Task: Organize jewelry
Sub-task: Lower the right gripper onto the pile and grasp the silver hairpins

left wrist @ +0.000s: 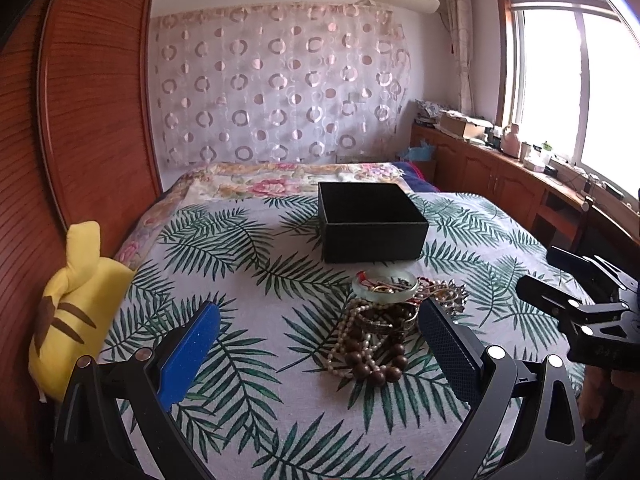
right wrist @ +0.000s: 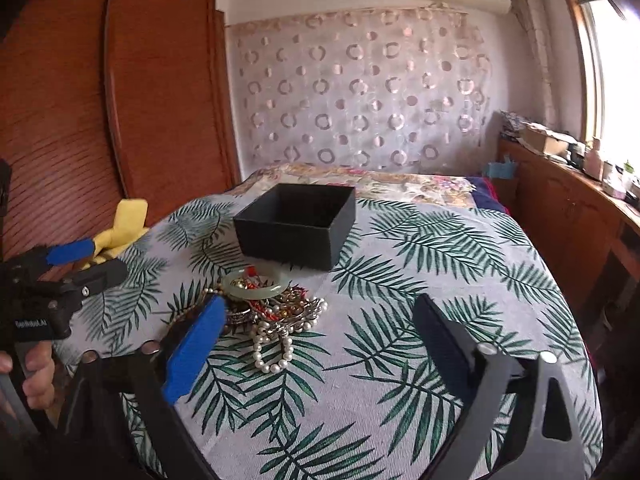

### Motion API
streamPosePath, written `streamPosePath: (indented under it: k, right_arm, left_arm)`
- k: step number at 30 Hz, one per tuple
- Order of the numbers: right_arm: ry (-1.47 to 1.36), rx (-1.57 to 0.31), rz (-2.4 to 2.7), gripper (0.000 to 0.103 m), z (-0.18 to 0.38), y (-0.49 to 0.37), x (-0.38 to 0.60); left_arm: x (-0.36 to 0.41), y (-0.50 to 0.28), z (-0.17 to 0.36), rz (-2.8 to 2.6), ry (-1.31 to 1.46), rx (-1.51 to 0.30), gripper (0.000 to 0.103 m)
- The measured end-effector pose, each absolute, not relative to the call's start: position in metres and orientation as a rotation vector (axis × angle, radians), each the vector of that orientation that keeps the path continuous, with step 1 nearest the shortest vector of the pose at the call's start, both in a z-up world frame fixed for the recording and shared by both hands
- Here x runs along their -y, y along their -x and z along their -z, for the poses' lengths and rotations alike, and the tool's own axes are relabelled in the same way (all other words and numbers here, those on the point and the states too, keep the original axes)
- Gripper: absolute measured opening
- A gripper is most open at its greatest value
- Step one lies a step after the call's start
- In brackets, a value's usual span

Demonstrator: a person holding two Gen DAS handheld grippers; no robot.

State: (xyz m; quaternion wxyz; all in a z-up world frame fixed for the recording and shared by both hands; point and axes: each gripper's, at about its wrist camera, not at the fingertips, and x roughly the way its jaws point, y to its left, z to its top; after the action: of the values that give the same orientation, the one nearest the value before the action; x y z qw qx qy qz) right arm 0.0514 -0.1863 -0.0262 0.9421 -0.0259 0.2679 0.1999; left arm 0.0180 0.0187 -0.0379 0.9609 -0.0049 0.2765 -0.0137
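While both grippers hover released over the bed (left wrist: 248,360), we see the jewelry pile (left wrist: 384,320) between the left gripper (left wrist: 320,320) and right gripper (right wrist: 320,316), just near of the open black box (left wrist: 370,220).

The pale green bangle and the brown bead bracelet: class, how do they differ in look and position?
The bangle is one smooth, pale green ring; the brown bead bracelet is a string of dark round beads. The bangle sits on top of the heap nearest the black box; the bead bracelet lies at the heap's near edge. Both rest untouched on the leaf-print cover.
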Motion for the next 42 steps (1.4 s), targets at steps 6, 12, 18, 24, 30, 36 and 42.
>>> streamPosePath:
  k: [6,12,18,24,30,36,42]
  right_arm:
    - [0.082,-0.650,-0.478,0.064,0.046,-0.078,0.178]
    - [0.028,-0.761,-0.548,0.050,0.062,-0.101,0.174]
    - [-0.035,-0.846,-0.567,0.045,0.071,-0.124,0.167]
    - [-0.121,-0.930,-0.565,0.045,0.081,-0.140,0.167]
    - [-0.170,-0.963,-0.576,0.031,0.079,-0.146,0.168]
    - [-0.130,-0.926,-0.569,0.015,0.068,-0.147,0.175]
    - [-0.072,-0.890,-0.544,0.014,0.054,-0.145,0.192]
  left_arm:
    - [-0.030,-0.025,0.043,0.055,0.022,-0.575,0.096]
    - [-0.032,-0.039,0.050,0.100,0.010,-0.610,0.096]
    - [-0.030,-0.049,0.059,0.115,0.010,-0.643,0.096]
    - [-0.026,-0.056,0.067,0.124,-0.001,-0.664,0.096]
    - [-0.022,-0.062,0.069,0.128,-0.021,-0.681,0.096]
    - [-0.013,-0.070,0.070,0.151,-0.032,-0.696,0.096]
    - [0.000,-0.086,0.071,0.201,-0.045,-0.725,0.096]
